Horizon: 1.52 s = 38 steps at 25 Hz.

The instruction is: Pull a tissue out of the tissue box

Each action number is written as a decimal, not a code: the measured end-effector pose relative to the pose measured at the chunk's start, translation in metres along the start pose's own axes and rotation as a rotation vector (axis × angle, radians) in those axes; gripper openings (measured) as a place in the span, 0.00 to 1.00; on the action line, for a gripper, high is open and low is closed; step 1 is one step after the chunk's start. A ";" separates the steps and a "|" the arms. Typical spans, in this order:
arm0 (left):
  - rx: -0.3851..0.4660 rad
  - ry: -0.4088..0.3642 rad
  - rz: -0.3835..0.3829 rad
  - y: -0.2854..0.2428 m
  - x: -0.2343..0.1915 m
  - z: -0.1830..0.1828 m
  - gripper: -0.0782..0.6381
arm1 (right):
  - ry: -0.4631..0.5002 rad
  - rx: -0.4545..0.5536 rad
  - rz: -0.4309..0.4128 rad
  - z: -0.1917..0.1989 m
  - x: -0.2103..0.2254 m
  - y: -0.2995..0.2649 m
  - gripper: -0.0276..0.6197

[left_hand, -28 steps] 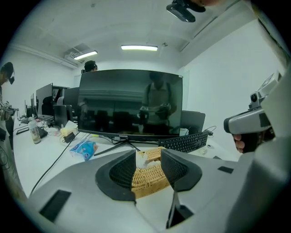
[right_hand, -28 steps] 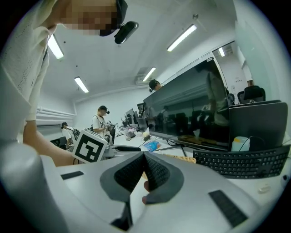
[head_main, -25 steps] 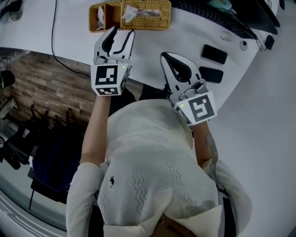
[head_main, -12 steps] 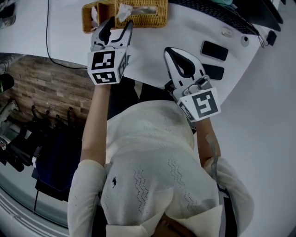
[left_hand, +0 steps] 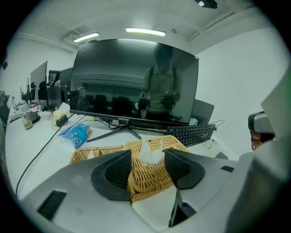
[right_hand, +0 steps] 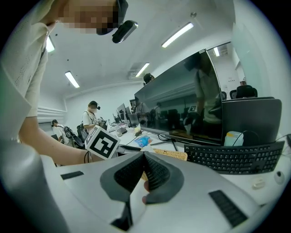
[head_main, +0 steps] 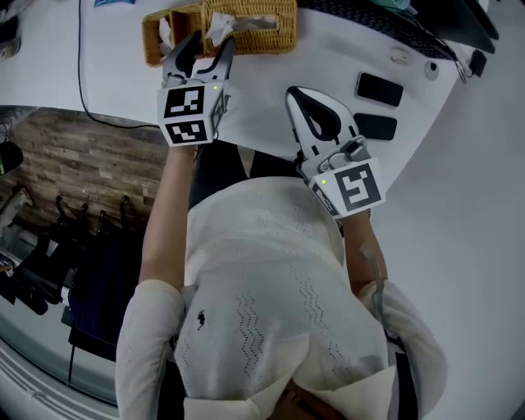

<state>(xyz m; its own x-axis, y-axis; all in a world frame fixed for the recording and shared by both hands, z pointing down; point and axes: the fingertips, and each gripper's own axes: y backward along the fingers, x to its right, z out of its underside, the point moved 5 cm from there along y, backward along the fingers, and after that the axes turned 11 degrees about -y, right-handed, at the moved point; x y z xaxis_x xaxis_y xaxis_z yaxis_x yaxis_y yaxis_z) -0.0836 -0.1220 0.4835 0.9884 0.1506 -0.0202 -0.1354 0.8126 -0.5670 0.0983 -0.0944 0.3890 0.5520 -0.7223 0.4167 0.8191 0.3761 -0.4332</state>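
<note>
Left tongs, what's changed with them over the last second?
The left tongs moved forward over the wicker tissue box. Their jaws have just been opening, and the tissue shows between them, not gripped. The right tongs stayed shut, short of the box.

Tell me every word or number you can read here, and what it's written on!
"coocaa", or close to it: a tiny logo on the monitor's bottom edge, too soft to be sure of each letter.
Blue packet: has print, too blurred to read.
Keyboard: key letters too small to read.
</note>
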 end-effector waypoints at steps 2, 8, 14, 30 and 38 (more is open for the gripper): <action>0.002 0.023 0.023 -0.004 -0.001 0.001 0.42 | 0.013 -0.004 0.007 -0.001 -0.001 -0.004 0.04; 0.001 0.053 0.007 -0.007 -0.002 0.004 0.28 | 0.041 0.012 0.033 -0.003 -0.004 -0.007 0.04; 0.005 0.024 -0.025 -0.006 -0.002 0.001 0.15 | 0.026 0.011 0.035 -0.002 -0.001 -0.007 0.04; 0.017 -0.075 0.005 0.006 0.008 -0.002 0.14 | 0.045 0.010 0.046 0.000 -0.009 -0.003 0.04; 0.026 -0.085 0.026 0.013 0.012 -0.001 0.14 | 0.051 0.015 0.054 0.002 -0.015 -0.001 0.04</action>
<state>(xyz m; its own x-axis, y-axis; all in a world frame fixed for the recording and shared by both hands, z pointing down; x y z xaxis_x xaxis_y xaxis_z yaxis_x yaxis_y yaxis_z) -0.0731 -0.1106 0.4753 0.9753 0.2179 0.0360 -0.1635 0.8221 -0.5454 0.0893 -0.0827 0.3851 0.5873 -0.7293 0.3511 0.7905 0.4238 -0.4421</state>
